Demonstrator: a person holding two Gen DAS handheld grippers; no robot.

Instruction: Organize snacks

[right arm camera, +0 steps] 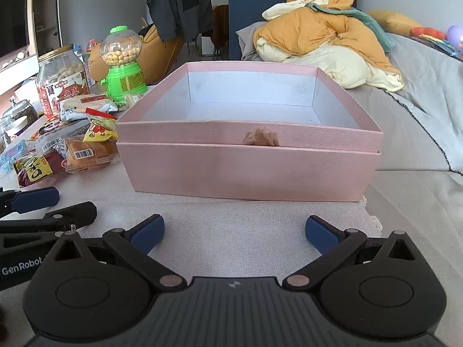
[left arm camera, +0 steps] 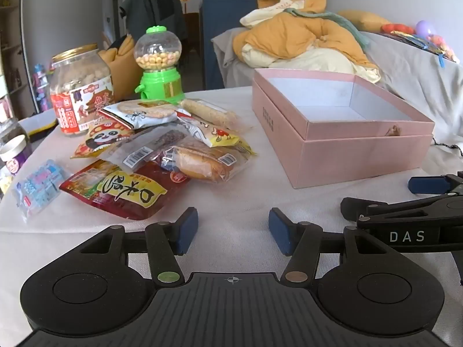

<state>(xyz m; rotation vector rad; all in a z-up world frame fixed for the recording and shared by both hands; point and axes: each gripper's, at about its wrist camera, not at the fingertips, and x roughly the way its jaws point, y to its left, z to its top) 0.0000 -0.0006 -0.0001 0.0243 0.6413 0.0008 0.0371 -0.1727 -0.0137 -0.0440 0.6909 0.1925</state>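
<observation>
Presently the table, under a pale cloth, carried everything. Landmark: the pink box, open-topped, apparently seated in its own lid, interior bare. Its long axis ran left-right in the right wrist view, one long wall facing that camera; probably set so to take snacks dropped in from above.

Left of the box lay the snack pile, well apart from the box wall in the left wrist view, packets overlapping flat. Behind the pile, farther left of the box, stood a jar and a green dispenser, both upright. The red packet, nearest the left gripper, lay with its long axis running roughly left-right across the view. No snack was in the box yet; judged the task at its start.

Right gripper sat just in front of the box, jaws fully apart, nothing between. Left gripper sat in front-left of the box, near the pile's edge, jaws apart, empty. Both angled down at the cloth, seemingly poised for a first pick.
</observation>
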